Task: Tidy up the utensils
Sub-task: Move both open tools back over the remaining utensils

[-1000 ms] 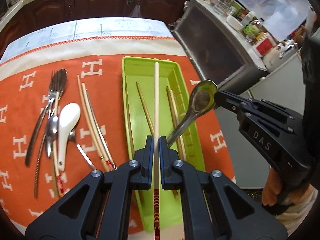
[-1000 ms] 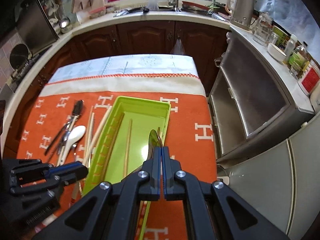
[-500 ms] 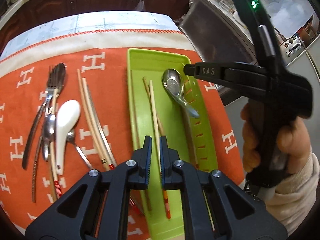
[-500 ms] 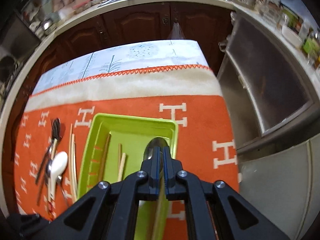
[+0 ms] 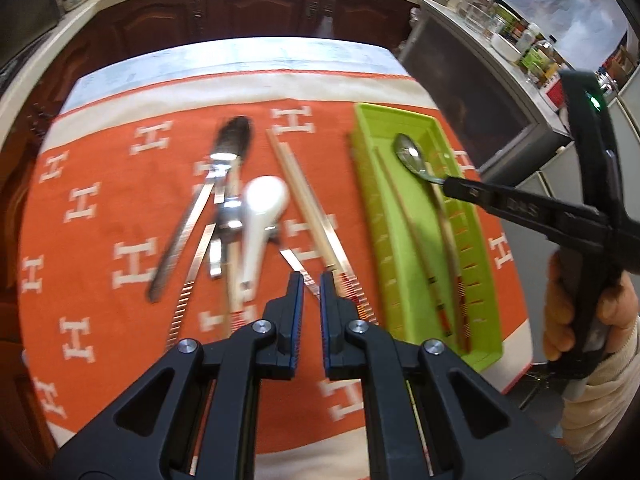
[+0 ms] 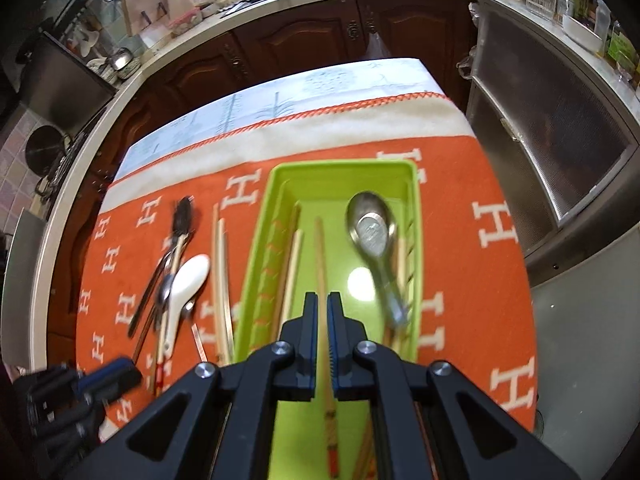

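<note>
Kitchen setting, dark cabinets behind; orange cloth [image 5: 120, 184] printed with white H's covers the table. Green tray [image 6: 414, 184] sits on the cloth's right part. Inside it: several chopsticks laid lengthwise and one steel spoon [image 6: 372, 228], bowl toward the far end.

Loose pile on the cloth, left of the tray: white ceramic spoon [image 5: 262, 216], dark-tined fork [image 5: 234, 140], steel handles tangled under and beside them, and a pair of chopsticks [image 5: 308, 208] just beside the ceramic spoon.

Left gripper [image 5: 311, 288]: fingers nearly together, nothing between them, hanging over the near ends of the loose chopsticks. Right gripper [image 6: 322, 308]: fingers also nearly closed and empty, over the tray, the steel spoon lying free to its right.

Handling, as judged:
- Chopsticks: light, stiff, thin, prone to roll. Best pinched across the shaft near the thicker patterned end.
- Ceramic spoon: heavier, glazed and slippery, chips if dropped. Take the handle, not the bowl; set down gently.
- Steel pieces: rigid, smooth, overlapping. Grip a handle mid-length and lift clear so neighbours don't drag along.
</note>
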Tool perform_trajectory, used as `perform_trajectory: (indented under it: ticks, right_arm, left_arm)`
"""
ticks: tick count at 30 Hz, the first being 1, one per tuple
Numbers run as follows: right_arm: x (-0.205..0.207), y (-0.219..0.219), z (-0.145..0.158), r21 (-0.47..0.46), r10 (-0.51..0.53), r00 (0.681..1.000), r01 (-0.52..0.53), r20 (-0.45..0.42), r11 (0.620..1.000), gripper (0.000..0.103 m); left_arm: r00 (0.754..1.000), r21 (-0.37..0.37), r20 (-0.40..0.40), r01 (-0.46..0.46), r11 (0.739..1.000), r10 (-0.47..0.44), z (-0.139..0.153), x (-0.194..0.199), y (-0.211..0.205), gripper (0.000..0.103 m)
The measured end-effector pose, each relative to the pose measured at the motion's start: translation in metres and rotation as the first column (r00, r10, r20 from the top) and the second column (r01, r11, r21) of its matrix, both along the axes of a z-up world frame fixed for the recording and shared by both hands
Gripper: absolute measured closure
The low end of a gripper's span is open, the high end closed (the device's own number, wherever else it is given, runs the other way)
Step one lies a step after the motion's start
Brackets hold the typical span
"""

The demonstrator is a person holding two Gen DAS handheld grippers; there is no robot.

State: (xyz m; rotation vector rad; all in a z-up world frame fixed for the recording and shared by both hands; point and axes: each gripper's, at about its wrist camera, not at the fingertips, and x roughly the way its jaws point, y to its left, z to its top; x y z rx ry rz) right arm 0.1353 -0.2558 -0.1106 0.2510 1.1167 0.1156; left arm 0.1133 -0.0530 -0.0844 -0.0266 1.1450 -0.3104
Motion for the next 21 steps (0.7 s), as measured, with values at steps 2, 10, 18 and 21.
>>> perform_trajectory:
  ticks: [2, 10, 18, 21]
  right_arm:
    - [-0.009, 0.008, 0.003, 0.004, 0.006, 1.000, -0.006, 0.000, 1.000, 0.098]
    - [-0.028, 0.043, 0.009, 0.010, 0.057, 0.998, -0.056, -0.013, 0.998, 0.098]
    - [-0.036, 0.078, 0.020, 0.052, 0.114, 0.993, -0.114, -0.008, 0.992, 0.086]
    - [-0.036, 0.093, 0.020, 0.067, 0.132, 0.991, -0.131, -0.005, 0.989, 0.084]
  left_arm:
    - [1.000, 0.007, 0.006, -0.019, 1.000, 0.019, 0.004, -0.005, 0.017, 0.099]
    - [0.996, 0.031, 0.047, -0.081, 0.996, 0.080, 0.021, -0.011, 0.067, 0.081]
    - [0.995, 0.050, 0.055, -0.092, 0.995, 0.089, 0.019, -0.004, 0.100, 0.077]
    - [0.996, 0.045, 0.038, -0.083, 0.996, 0.081, 0.008, 0.001, 0.106, 0.077]
